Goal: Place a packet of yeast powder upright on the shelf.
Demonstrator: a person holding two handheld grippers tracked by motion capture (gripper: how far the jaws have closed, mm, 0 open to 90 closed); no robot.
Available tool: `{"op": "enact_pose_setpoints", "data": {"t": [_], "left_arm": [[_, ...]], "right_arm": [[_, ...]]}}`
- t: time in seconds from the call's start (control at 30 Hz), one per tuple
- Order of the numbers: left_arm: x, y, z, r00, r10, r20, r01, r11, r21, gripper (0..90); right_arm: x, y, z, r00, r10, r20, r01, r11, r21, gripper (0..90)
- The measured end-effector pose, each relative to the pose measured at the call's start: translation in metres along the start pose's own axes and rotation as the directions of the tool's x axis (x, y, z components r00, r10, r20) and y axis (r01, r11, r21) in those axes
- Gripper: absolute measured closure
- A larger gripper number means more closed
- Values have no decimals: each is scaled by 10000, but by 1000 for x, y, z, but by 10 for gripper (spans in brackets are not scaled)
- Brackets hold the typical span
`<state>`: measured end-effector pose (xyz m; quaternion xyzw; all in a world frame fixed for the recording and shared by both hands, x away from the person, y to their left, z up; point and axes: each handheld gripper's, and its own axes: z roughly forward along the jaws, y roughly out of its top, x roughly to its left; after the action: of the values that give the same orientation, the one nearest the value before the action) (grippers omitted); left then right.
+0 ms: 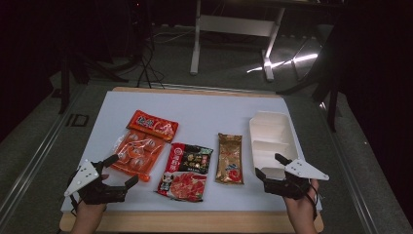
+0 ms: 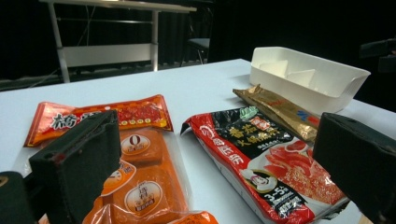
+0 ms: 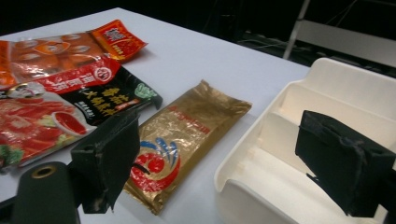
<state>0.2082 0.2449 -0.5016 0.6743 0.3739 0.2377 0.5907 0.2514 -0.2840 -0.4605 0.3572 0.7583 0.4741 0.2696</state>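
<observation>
We hold the left claw (image 1: 118, 172) wide open and empty near the bench's (image 1: 204, 109) front left corner, just beside the orange packet (image 1: 141, 146); the right claw (image 1: 271, 166) gapes empty over the white tray's (image 1: 271, 127) near end, toward the right edge

Four things lie in a row across the tabletop (image 1: 204, 109). Far left is a snack pack (image 1: 144, 144); right of it a sauce packet (image 1: 186, 171), then a slim pouch (image 1: 230, 158), and at the far right a divided tray (image 1: 272, 139), just beside the pouch.
</observation>
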Motion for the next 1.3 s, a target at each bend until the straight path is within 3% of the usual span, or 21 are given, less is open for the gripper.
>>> {"op": "enact_pose_setpoints", "data": {"t": [0.07,0.1,0.23,0.3,0.33,0.57,0.63,0.83,0.93,1.17,1.3], "left_arm": [[0,0,1,10000,-45,22,45,10000,17,17],[-1,0,1,10000,-56,28,55,10000,34,17],[-2,0,5,10000,-31,65,30,10000,90,17],[-2,1,6,10000,-21,92,20,10000,95,17],[-2,1,8,9998,-54,199,53,9999,88,18],[-4,0,10,9991,-103,401,99,9999,113,17],[-4,0,11,9988,-122,478,117,9999,114,17],[-5,0,12,9976,-114,676,100,9997,202,17],[-6,0,11,9975,-106,706,90,9997,226,17],[-4,-1,12,9974,-196,689,182,9996,209,17],[-4,-1,13,9974,-194,691,177,9995,247,17]], "right_arm": [[2,1,0,9998,-198,75,197,9998,80,137],[2,0,2,9995,-272,-170,275,9995,149,137],[0,-3,5,9991,-294,-290,308,9984,470,130],[-1,-3,4,9995,-225,-241,238,9982,548,125],[-3,-2,2,9999,66,-100,-59,9978,661,117],[1,3,-4,9998,114,165,-127,9963,850,130],[5,8,-5,9999,42,-133,-29,9955,950,125],[11,16,-4,9998,-142,-107,150,9965,822,134],[12,19,-1,9997,-117,-212,140,9937,1113,138],[8,33,-4,9992,-208,-350,229,9979,606,142],[5,44,-5,9979,-591,-250,601,9975,377,139]]}}
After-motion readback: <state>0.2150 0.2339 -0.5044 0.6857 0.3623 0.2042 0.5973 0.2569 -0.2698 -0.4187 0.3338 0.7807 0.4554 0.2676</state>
